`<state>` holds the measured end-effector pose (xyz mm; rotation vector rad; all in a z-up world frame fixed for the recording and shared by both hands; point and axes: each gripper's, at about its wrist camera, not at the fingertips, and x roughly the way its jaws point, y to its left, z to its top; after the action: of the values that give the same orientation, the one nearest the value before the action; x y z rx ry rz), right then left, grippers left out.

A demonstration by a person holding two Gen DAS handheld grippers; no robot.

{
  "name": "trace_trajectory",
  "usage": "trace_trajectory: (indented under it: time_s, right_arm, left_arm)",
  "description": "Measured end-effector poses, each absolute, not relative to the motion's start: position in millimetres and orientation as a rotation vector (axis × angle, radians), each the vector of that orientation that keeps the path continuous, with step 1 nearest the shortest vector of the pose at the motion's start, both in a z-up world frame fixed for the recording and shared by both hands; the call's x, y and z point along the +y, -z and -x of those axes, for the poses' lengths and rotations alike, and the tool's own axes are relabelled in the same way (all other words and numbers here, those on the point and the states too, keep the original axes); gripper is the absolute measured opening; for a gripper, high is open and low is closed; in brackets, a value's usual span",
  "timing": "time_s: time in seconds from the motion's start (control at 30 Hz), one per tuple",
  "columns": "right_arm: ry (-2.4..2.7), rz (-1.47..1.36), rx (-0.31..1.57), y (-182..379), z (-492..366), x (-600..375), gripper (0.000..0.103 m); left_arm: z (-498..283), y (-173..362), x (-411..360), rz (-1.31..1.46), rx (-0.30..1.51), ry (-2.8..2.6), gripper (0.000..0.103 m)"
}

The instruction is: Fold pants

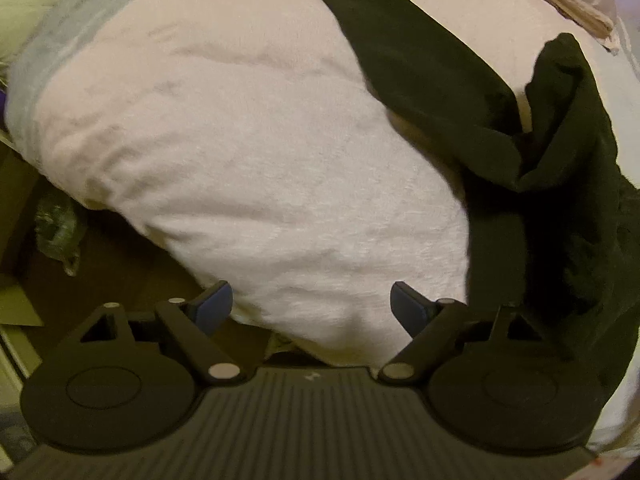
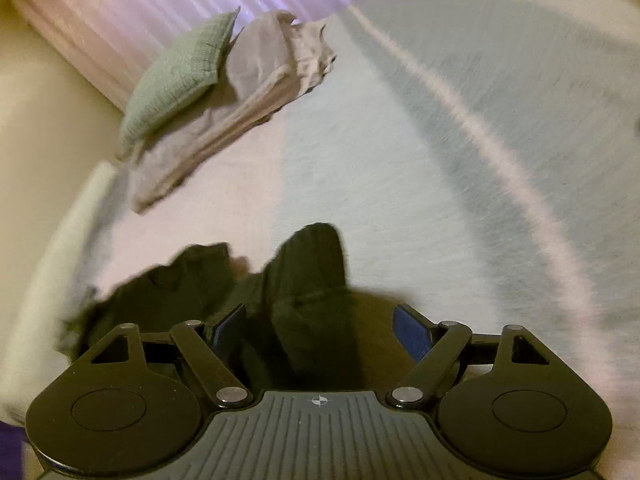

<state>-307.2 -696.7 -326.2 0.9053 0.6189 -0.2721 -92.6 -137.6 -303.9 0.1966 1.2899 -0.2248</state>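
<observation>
1. The pants (image 1: 436,80) are dark, nearly black, and lie unfolded on the bed (image 1: 240,160), toward its right side in the left wrist view. One leg runs flat and straight away from the camera; the other leg (image 1: 568,120) is rucked up and doubled over, with a bunched heap nearer the camera.
2. In the right wrist view the same pants (image 2: 308,280) sit crumpled just ahead of the fingers, part of the cloth rising between them.
3. Handling, as a judgement: the cloth looks soft, light and limp, so it should drape and sag when lifted and will not hold a crease unaided. It does not look slippery or fragile.
4. Where to take hold, also a judgement: the waistband corners or a leg hem would give a firm edge. The bunched heap would only drag more wrinkles along.
5. The left tool (image 1: 312,304) is spread wide over bare bed cover, holding nothing, just left of the pants.
6. The right tool (image 2: 320,328) is also spread, with dark cloth lying between its fingers but not pinched.
7. Farther off, a green cushion (image 2: 176,76) leans on a stack of folded grey linens (image 2: 240,100) near the bed's far edge.
</observation>
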Motion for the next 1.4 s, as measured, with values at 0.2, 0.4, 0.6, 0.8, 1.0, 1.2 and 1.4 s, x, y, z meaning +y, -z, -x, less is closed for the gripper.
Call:
trace_trajectory:
  time_s: [0.2, 0.4, 0.6, 0.8, 1.0, 1.2, 1.4]
  right_arm:
    - [0.113, -1.058, 0.531, 328.3, 308.0, -703.8, 0.015]
    - [0.310, -1.060, 0.355, 293.9, 357.5, -725.1, 0.013]
    - [0.686, -1.120, 0.177, 278.8, 438.1, -748.5, 0.013]
    - [0.749, -1.170, 0.207, 276.1, 462.7, -735.0, 0.013]
    - [0.718, -1.146, 0.166, 227.5, 421.9, -724.1, 0.013]
    - [0.667, -1.083, 0.051, 152.7, 369.4, -690.0, 0.012]
    - [0.717, -1.049, -0.038, 106.2, 361.0, -618.3, 0.011]
  left_arm:
    - [97.6, 332.2, -175.6, -0.164, 1.325, 0.337, 0.072]
    - [100.5, 353.2, -212.5, -0.126, 1.341, 0.432, 0.070]
    - [108.7, 376.5, -253.5, -0.169, 1.343, 0.512, 0.071]
    - [117.0, 376.0, -268.1, -0.144, 1.328, 0.563, 0.020]
    - [79.1, 350.6, -243.5, 0.088, 1.418, 0.561, 0.006]
    - [-14.5, 264.3, -217.0, 0.036, 1.247, 0.522, 0.006]
    - [-140.5, 157.9, -184.9, -0.102, 1.103, 0.419, 0.007]
